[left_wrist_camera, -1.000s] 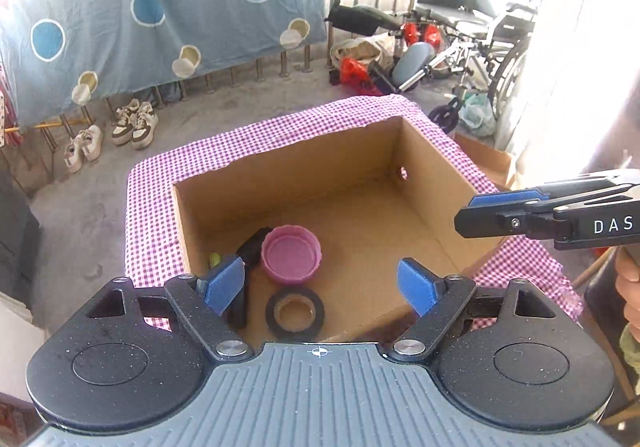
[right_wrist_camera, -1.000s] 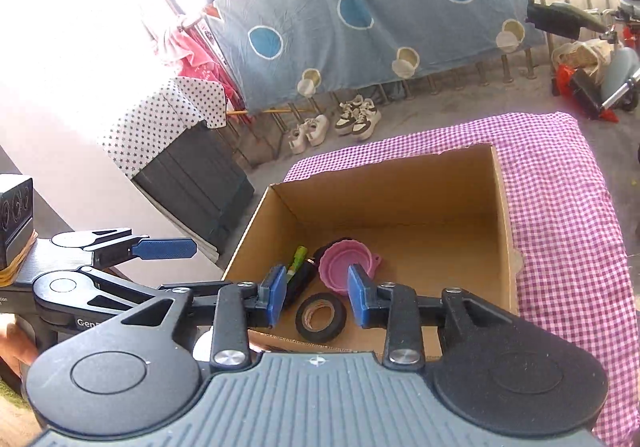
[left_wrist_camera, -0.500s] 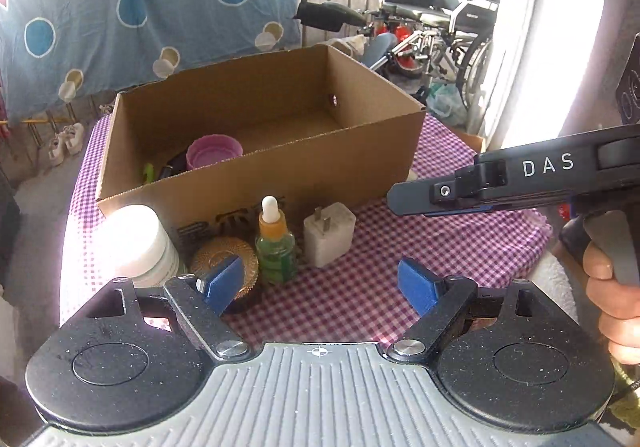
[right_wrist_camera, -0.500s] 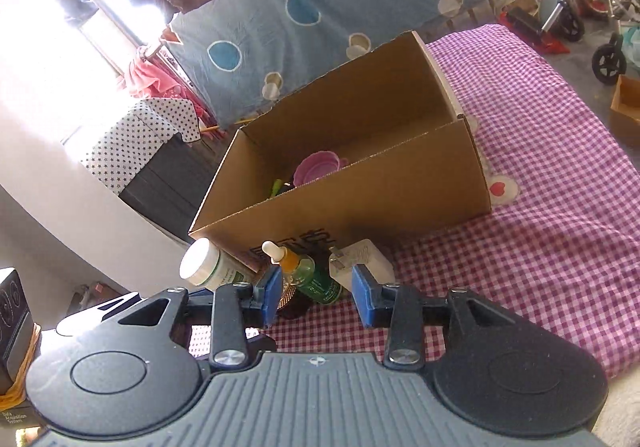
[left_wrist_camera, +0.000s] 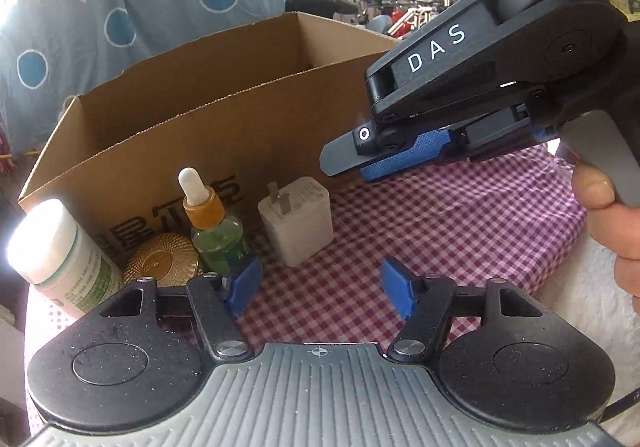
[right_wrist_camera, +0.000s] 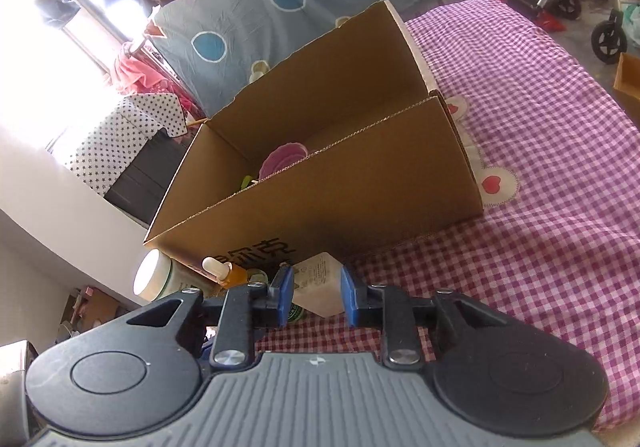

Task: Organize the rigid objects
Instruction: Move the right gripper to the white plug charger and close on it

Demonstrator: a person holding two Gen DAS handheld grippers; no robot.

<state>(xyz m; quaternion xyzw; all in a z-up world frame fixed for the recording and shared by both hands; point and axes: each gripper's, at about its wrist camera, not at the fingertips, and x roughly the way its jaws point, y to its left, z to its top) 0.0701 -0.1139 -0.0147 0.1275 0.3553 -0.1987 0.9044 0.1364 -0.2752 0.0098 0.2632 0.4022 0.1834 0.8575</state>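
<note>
Both grippers have been lowered: the left gripper (left_wrist_camera: 318,289) is held wide apart at lower centre; the right gripper (right_wrist_camera: 314,297), part-open, frames the white charger (right_wrist_camera: 320,283).

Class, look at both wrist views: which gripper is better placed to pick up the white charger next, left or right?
Right. The right gripper is open with the white charger framed between its fingers. The left gripper is open over bare cloth, nearer the dropper bottle.

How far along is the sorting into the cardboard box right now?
Partly done. A pink bowl already sits inside the cardboard box. Nothing is held: the right gripper is open around the white charger. The dropper bottle, white jar and gold lid are outside.
</note>
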